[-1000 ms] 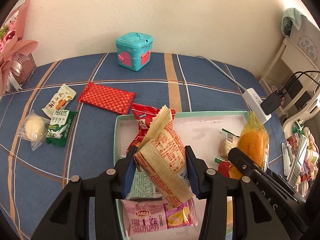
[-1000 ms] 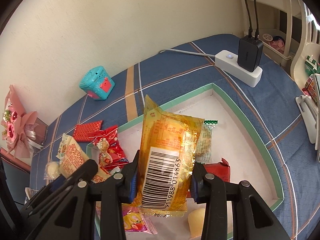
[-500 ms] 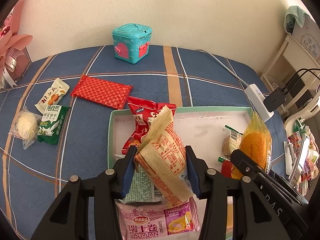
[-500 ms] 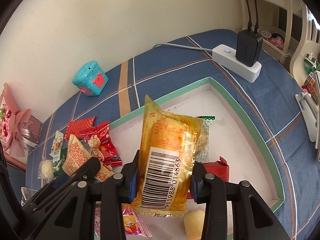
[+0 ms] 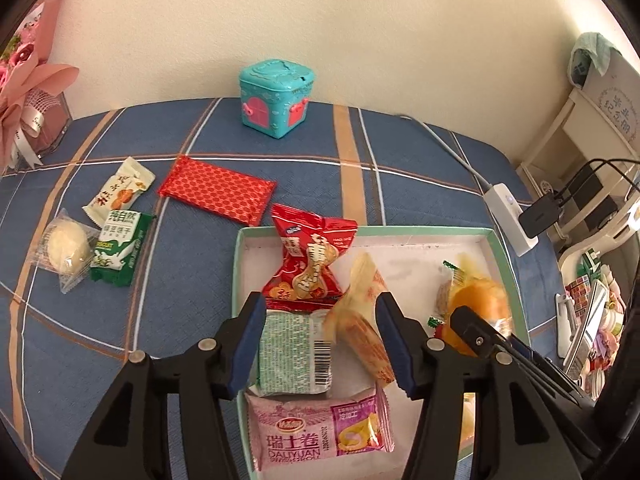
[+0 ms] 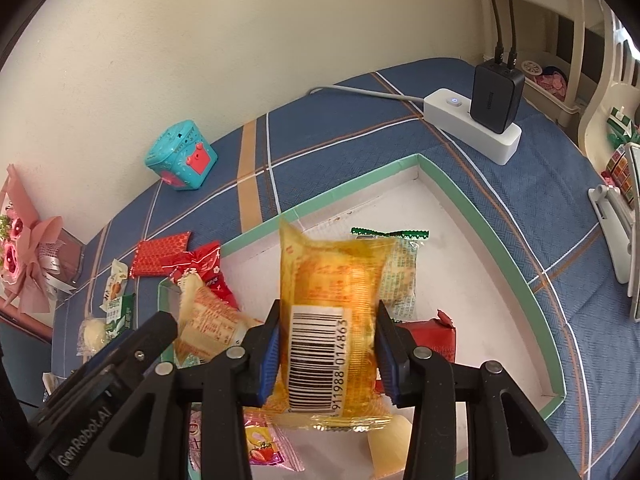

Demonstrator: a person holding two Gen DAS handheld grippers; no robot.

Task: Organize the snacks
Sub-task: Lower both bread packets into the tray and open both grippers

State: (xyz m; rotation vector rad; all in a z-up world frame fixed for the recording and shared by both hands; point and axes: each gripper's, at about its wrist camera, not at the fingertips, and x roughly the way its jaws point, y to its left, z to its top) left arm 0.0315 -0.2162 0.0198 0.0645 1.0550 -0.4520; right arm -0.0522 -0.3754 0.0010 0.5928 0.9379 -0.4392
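A white tray with a green rim (image 5: 368, 233) (image 6: 472, 208) lies on the blue plaid cloth and holds several snack packs. My left gripper (image 5: 318, 342) is open over the tray. A tan cracker pack (image 5: 360, 320) is blurred between its jaws, tilted and falling to the right; it also shows in the right wrist view (image 6: 204, 320). My right gripper (image 6: 326, 354) is shut on an orange cake pack with a barcode (image 6: 328, 320), held upright above the tray. The orange cake pack also shows in the left wrist view (image 5: 480, 300).
Outside the tray on the left lie a red patterned pack (image 5: 216, 190), a peanut pack (image 5: 120, 190), a green biscuit pack (image 5: 118, 246) and a round bun (image 5: 66, 250). A teal toy box (image 5: 276, 98) stands at the wall. A power strip (image 6: 472, 130) lies at the right.
My left gripper has opened and let go of the tan cracker pack, which now drops toward the tray. My right gripper still holds the orange cake pack.
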